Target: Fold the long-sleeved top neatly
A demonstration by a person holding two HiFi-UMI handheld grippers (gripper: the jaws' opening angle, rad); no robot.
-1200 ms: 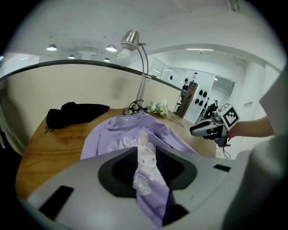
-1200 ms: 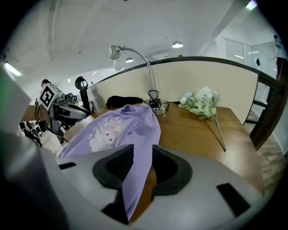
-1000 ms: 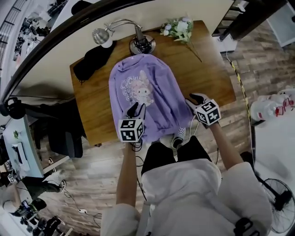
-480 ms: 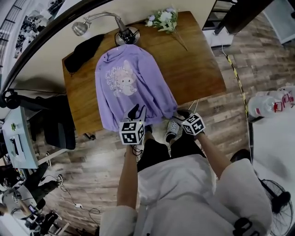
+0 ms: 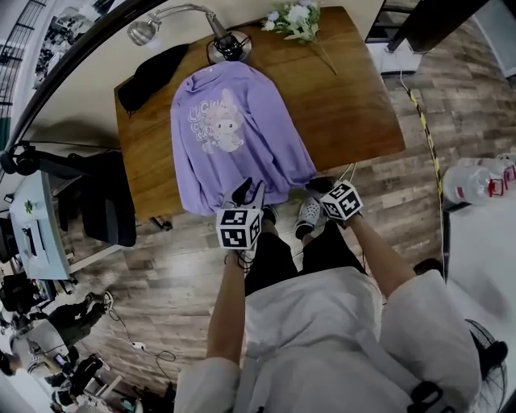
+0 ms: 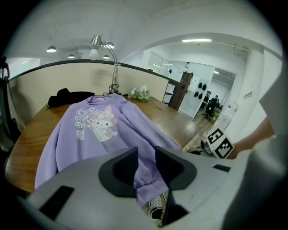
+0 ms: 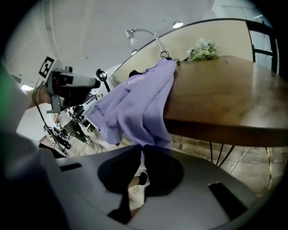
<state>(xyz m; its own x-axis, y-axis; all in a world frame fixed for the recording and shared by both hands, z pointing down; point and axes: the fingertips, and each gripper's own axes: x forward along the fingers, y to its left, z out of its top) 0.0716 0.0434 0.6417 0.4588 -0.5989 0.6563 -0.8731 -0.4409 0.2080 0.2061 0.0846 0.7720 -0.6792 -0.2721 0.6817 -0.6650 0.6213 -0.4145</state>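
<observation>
table (image 5: 355, 105): wooden, ahead of both grippers | long-sleeved top (image 5: 234, 153): flat, print up, long axis running straight away from the jaws, collar farthest, hem draped off near edge | left gripper (image 5: 250, 190): pinching bunched hem | right gripper (image 5: 319, 185): jaws just closing, hem corner pinched between | both equally near; likely hem goes forward.

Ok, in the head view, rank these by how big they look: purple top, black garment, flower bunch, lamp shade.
1. purple top
2. black garment
3. flower bunch
4. lamp shade
All sit on the same table, so nearness hardly skews this.
</observation>
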